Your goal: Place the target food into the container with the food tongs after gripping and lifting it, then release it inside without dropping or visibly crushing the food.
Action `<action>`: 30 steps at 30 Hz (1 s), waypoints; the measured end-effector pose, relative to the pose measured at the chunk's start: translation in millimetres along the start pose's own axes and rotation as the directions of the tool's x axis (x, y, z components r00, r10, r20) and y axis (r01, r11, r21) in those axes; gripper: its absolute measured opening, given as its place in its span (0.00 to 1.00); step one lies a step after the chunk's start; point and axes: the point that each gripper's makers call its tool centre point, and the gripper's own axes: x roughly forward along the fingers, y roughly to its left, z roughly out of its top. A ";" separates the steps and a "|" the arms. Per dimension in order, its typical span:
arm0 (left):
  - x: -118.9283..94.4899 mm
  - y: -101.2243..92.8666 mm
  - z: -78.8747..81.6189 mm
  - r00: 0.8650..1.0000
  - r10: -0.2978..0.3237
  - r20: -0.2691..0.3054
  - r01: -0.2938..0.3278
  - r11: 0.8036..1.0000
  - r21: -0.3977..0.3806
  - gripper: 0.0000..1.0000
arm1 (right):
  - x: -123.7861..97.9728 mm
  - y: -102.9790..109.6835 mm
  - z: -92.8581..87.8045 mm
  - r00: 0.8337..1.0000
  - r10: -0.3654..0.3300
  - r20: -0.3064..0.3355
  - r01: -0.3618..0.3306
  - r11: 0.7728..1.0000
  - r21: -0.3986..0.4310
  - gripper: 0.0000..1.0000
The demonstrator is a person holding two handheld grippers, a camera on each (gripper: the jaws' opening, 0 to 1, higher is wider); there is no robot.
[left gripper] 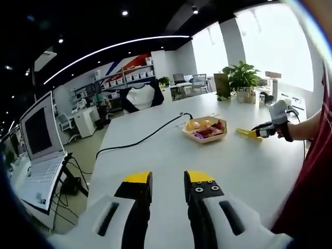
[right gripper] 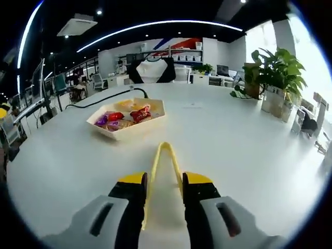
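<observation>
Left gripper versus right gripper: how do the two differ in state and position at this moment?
The left gripper holds nothing between its jaws, while the right gripper grips the yellow tongs. The left gripper sits farther from the food tray; the right gripper, tongs pointing toward it, is nearer. Both have yellow-tipped black jaws above the white table.

bare table [right gripper: 218,135] lies open up to the tray [right gripper: 127,118]; cable [right gripper: 101,97] and plants [right gripper: 277,78] stand beyond.

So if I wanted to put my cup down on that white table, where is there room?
Plenty: the table is bare between the food tray and the potted plants, and on the near side around the yellow tongs. It is crowded by the plants and where the black cable runs.
</observation>
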 end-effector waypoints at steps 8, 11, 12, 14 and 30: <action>12.4 -5.0 14.0 0.996 -0.056 0.063 0.057 0.998 -0.013 0.26 | -40.1 7.2 37.7 0.992 0.034 0.119 -0.033 0.999 -0.007 0.30; 18.3 -3.3 17.2 0.994 -0.078 0.078 0.080 0.997 -0.011 0.26 | -68.3 7.9 57.0 0.980 0.018 0.200 -0.018 1.000 0.000 0.21; 20.1 -2.4 18.8 0.993 -0.086 0.085 0.087 0.996 -0.014 0.26 | -76.7 8.2 61.1 0.977 0.015 0.212 -0.017 1.000 0.008 0.20; 25.0 0.8 22.9 0.990 -0.098 0.100 0.100 0.995 -0.012 0.26 | -93.2 7.6 66.7 0.975 0.013 0.223 -0.021 0.999 0.035 0.23; 36.2 26.0 55.7 0.974 -0.102 0.203 0.119 0.990 -0.075 0.56 | -167.1 27.5 111.1 0.906 0.098 0.412 -0.093 0.995 -0.032 0.77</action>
